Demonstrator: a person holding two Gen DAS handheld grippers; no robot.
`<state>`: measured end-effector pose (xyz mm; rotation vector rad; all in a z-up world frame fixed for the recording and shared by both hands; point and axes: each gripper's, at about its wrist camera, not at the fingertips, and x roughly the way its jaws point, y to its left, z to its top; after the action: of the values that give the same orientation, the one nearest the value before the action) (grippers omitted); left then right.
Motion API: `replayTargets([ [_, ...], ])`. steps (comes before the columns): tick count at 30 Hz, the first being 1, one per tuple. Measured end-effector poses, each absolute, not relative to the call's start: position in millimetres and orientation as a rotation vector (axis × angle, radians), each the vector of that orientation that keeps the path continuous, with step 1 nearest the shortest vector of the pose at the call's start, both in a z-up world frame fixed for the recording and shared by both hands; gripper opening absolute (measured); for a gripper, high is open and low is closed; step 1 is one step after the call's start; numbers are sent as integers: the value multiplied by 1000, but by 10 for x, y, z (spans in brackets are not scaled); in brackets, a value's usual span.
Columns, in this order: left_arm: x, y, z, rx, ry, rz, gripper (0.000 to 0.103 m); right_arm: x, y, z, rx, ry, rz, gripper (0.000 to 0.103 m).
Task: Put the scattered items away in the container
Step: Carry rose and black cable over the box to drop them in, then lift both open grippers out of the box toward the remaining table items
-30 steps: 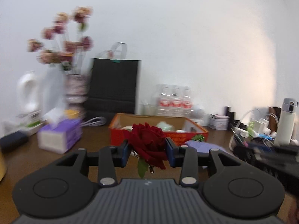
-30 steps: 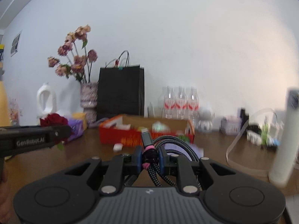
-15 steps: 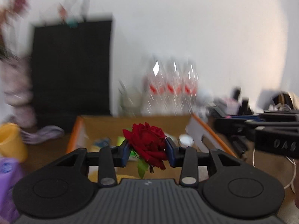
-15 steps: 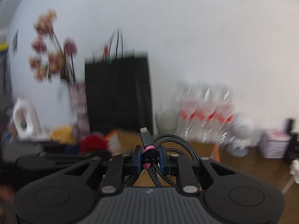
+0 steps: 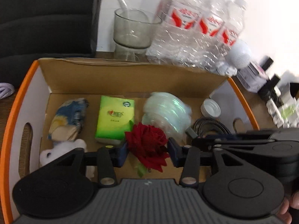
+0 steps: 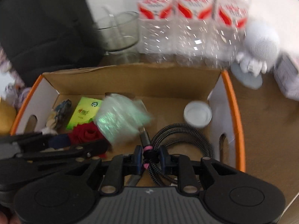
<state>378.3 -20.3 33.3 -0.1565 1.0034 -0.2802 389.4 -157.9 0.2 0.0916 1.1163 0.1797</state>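
An orange-rimmed cardboard box (image 5: 121, 78) lies under both grippers; it also shows in the right wrist view (image 6: 231, 112). My left gripper (image 5: 147, 150) is shut on a red rose (image 5: 146, 143) and holds it over the box's middle. My right gripper (image 6: 150, 158) is shut on a coiled braided cable (image 6: 179, 136) over the box's right half. The right gripper shows in the left wrist view (image 5: 201, 140), beside the rose. The box holds a green tissue pack (image 5: 115, 118), a clear plastic bag (image 5: 167, 113), a white cap (image 5: 210, 107), a crumpled blue wrapper (image 5: 68, 118) and a white plush (image 5: 61, 150).
Behind the box stand a glass bowl (image 5: 133, 29), a pack of water bottles (image 5: 196, 31) and a black bag (image 5: 46, 16). A white figurine (image 6: 258, 46) and small bottles (image 5: 269, 85) stand to the right on the brown table (image 6: 261, 130).
Both grippers have moved forward and tilted down over the box, each still holding its item. The view went from the wall and bag to the box's inside.
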Motion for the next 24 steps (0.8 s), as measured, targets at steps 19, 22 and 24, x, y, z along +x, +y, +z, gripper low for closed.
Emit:
replayTargets([
  [19, 3076, 114, 1156, -41, 1015, -92, 103, 3385, -1754, 726, 216, 1186, 239, 87],
  [22, 2799, 40, 1264, 54, 910, -19, 103, 3150, -1669, 809, 153, 1127, 229, 88],
  [24, 2498, -16, 1296, 102, 755, 53, 103, 2943, -1629, 867, 103, 1035, 230, 88],
])
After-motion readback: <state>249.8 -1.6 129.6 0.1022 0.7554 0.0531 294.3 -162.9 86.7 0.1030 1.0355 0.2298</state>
